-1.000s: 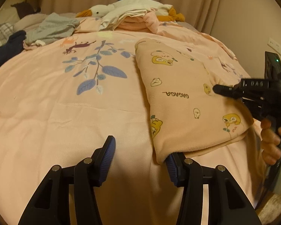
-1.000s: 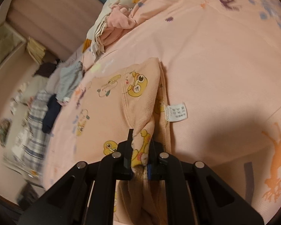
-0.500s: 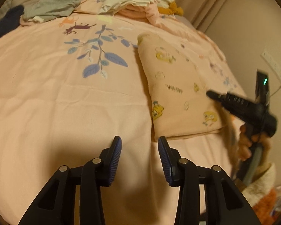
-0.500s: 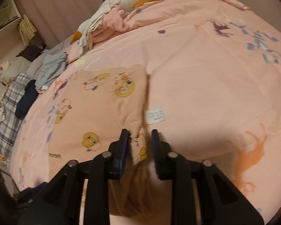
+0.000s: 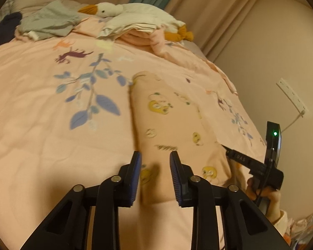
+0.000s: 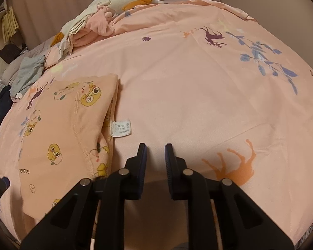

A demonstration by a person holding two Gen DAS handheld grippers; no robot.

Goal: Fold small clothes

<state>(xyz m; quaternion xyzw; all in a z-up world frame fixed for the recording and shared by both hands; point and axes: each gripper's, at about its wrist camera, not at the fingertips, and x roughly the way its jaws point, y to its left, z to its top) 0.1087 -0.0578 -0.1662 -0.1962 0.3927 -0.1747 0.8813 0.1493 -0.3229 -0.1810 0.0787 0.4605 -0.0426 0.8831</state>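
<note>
A small peach garment with yellow duck prints (image 5: 173,129) lies folded flat on the pink bedspread (image 5: 41,125). It also shows at the left of the right wrist view (image 6: 60,129), with its white care label (image 6: 121,128) sticking out. My left gripper (image 5: 154,166) is open, its jaws over the garment's near left corner, holding nothing. My right gripper (image 6: 155,156) is open and empty, just right of the garment's edge. In the left wrist view the right gripper (image 5: 235,156) sits at the garment's right edge.
A white goose plush (image 5: 123,10) and a pile of cream and pink clothes (image 5: 139,31) lie at the head of the bed. Grey (image 5: 48,23) and dark clothes (image 6: 0,106) lie at the far left. A wall with a socket (image 5: 292,95) stands to the right.
My right gripper opened, let go of the garment's edge and moved right off it. My left gripper moved forward over the garment's near left corner. The garment now lies flat.
</note>
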